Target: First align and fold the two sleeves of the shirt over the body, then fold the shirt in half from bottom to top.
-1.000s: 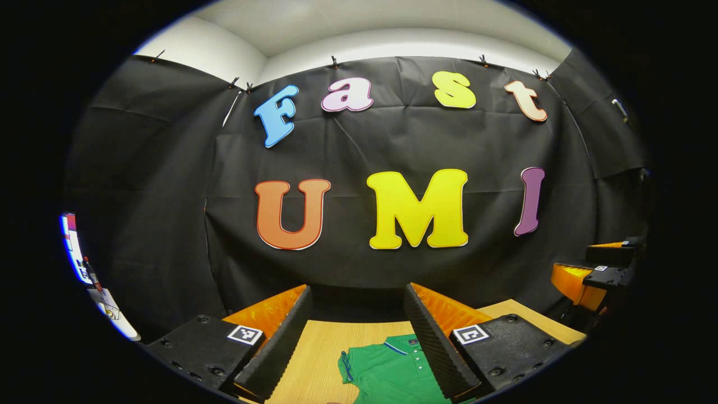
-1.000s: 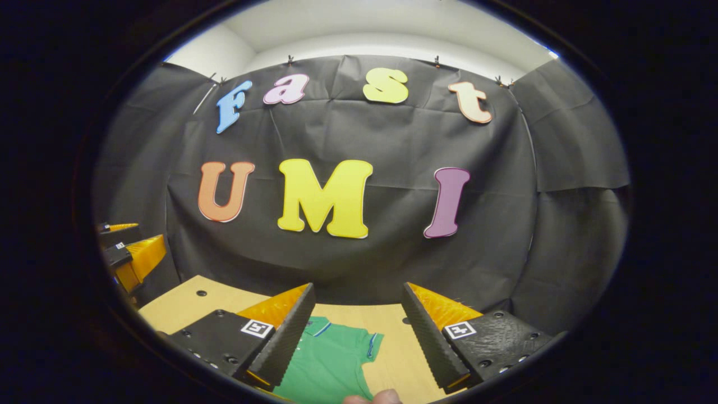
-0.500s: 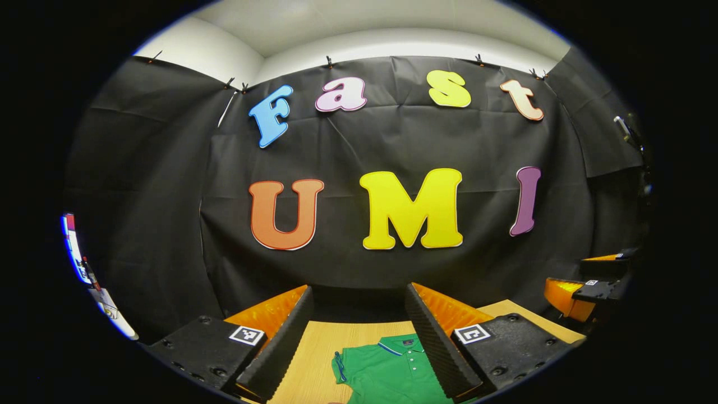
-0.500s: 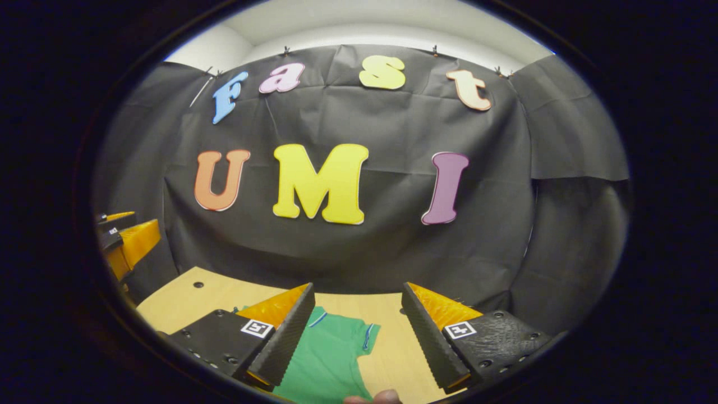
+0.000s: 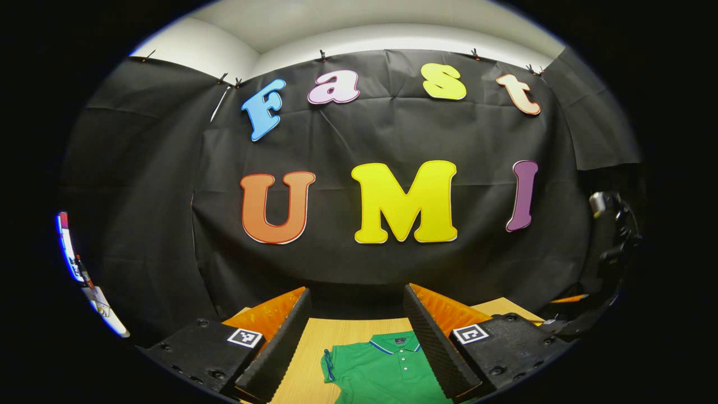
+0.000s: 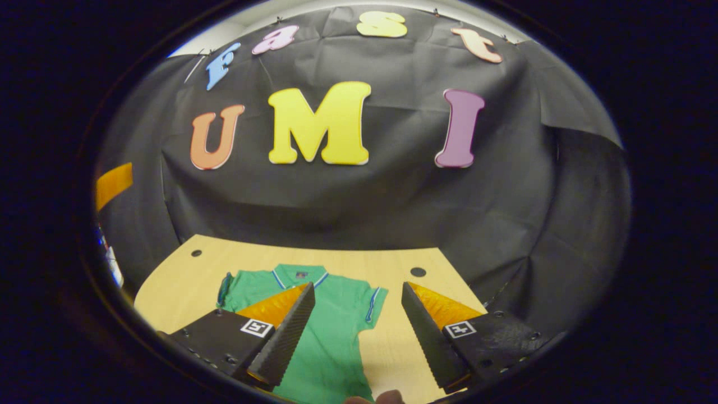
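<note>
A green polo shirt (image 6: 331,331) with blue-trimmed collar and sleeve cuffs lies flat on the wooden table (image 6: 179,280), collar toward the far wall. In the right gripper view both short sleeves spread out to the sides. My right gripper (image 6: 359,331) hangs open above the shirt's right half, with nothing between its fingers. In the left gripper view the shirt (image 5: 381,370) shows its collar and one sleeve between the fingers of my left gripper (image 5: 356,342), which is open, empty and held above the table. The other gripper (image 5: 608,247) appears at the far right edge of that view.
Two dark round holes (image 6: 417,271) mark the table's far corners. The black cloth wall (image 6: 364,202) stands right behind the table's far edge. Bare wood lies on both sides of the shirt. A fingertip (image 6: 387,397) shows at the bottom of the right gripper view.
My right gripper has tipped downward, bringing the whole upper shirt and table into its view. The left gripper shifted slightly, and the other gripper rose at its right edge.
</note>
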`<state>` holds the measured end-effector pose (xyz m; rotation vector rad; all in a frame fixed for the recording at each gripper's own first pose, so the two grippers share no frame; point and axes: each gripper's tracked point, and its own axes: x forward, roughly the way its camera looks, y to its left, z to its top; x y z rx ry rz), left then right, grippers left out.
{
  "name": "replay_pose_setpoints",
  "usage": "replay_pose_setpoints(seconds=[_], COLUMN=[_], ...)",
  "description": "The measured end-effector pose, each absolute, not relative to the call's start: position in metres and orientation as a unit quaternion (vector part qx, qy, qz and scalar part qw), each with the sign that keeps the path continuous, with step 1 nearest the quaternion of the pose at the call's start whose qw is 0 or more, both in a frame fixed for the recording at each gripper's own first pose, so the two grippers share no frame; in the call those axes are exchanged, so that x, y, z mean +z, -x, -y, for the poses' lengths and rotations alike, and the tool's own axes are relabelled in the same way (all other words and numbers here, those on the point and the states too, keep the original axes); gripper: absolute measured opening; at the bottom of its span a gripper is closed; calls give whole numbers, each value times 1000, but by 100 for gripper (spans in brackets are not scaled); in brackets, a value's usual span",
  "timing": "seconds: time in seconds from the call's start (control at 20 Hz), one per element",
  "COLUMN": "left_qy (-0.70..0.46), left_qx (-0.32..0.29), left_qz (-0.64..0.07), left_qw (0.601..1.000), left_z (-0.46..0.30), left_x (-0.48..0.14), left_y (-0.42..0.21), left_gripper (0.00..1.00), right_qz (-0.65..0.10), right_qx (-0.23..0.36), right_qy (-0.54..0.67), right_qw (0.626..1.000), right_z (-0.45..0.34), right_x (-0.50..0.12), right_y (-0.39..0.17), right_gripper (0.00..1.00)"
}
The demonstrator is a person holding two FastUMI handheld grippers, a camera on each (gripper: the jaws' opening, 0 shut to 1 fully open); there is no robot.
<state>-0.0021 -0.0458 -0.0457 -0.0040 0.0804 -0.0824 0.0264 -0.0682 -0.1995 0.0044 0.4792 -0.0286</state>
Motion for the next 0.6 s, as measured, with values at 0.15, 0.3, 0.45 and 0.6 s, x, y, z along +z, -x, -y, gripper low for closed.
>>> replay_pose_setpoints(seconds=[0.15,0.3,0.45,0.6], left_qy=[0,1,0,-10], left_qx=[-35,-25,-22,-16], left_qz=[-54,-63,-72,-77], left_qw=[998,998,997,997], left_z=[49,48,49,47], left_x=[-57,-65,-70,-73], left_y=[-5,-11,-16,-20], left_gripper=[100,100,100,100], right_qz=[-275,-312,-352,-374], right_qx=[-16,-31,-35,-31], right_qy=[5,6,-2,4], right_qw=[961,950,935,927], right_z=[82,98,105,104], right_x=[-237,-280,-321,-357], right_y=[-50,-76,-93,-118], right_gripper=[95,95,96,95])
